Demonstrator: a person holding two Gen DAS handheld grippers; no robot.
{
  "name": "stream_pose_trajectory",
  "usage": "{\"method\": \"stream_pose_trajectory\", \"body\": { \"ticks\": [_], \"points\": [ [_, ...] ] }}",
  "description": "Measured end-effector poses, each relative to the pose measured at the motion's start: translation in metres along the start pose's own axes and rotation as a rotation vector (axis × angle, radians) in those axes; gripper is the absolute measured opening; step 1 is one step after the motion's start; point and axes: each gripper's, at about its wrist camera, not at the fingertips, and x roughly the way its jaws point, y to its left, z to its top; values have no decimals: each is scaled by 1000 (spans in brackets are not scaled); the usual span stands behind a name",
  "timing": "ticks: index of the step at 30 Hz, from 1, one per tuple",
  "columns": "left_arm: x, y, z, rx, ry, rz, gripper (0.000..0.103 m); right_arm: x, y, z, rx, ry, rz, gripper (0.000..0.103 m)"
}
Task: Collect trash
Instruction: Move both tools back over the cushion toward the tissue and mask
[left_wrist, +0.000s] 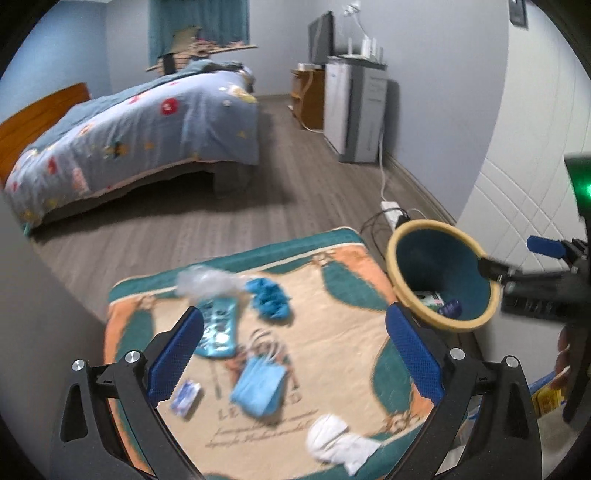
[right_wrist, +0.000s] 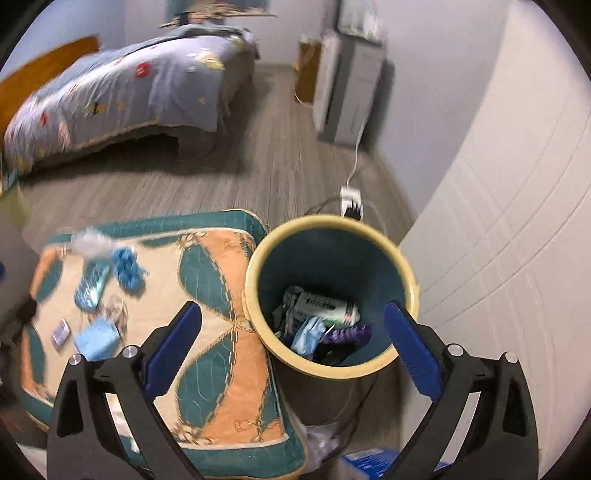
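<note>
A teal bin with a cream rim (right_wrist: 258, 266) (left_wrist: 402, 229) stands right of a patterned cushion (left_wrist: 332, 295) (right_wrist: 207, 280) and holds a white-green bottle (right_wrist: 325, 306), a blue mask and purple scrap. On the cushion lie a blue face mask (left_wrist: 258, 387) (right_wrist: 96, 339), a teal wrapper (left_wrist: 219, 328), crumpled clear plastic (left_wrist: 207, 282), a blue crumpled glove (left_wrist: 269, 299), a small packet (left_wrist: 186, 395) and white crumpled tissue (left_wrist: 336, 439). My left gripper (left_wrist: 295, 354) is open above the cushion, over the mask. My right gripper (right_wrist: 291, 350) is open and empty above the bin.
A bed with a blue quilt (left_wrist: 140, 125) stands at the back left. A grey cabinet (left_wrist: 354, 110) and power strip with cables (left_wrist: 391, 210) lie along the right wall. A white panelled wall (right_wrist: 498, 258) is close beside the bin.
</note>
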Motion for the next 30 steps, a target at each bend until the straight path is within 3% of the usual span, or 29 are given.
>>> {"method": "stream_pose_trajectory", "body": {
  "ticks": [6,10,15,19,24,26,30],
  "points": [
    [-25,38,-29,-47,-6,83,98,-13,48,-35,-50,22,172,97],
    [-37,61,-42,-71,-11,146,98,-19,74,-54,-60,-35,185,97],
    [-50,92,-55,-165,-62,151,98,-8,105,-86,7,-55,235,97],
    [-33,101,-65,-180,-27,190,98,12,138,-118,9,-28,264,97],
    [3,92,-81,-65,19,234,98,25,164,-134,-97,-48,281,97],
    [15,90,-84,-68,32,225,98,29,169,-138,-120,-58,295,97],
    [39,93,-94,-170,55,142,98,42,177,-148,-159,-15,295,95]
  ]
}}
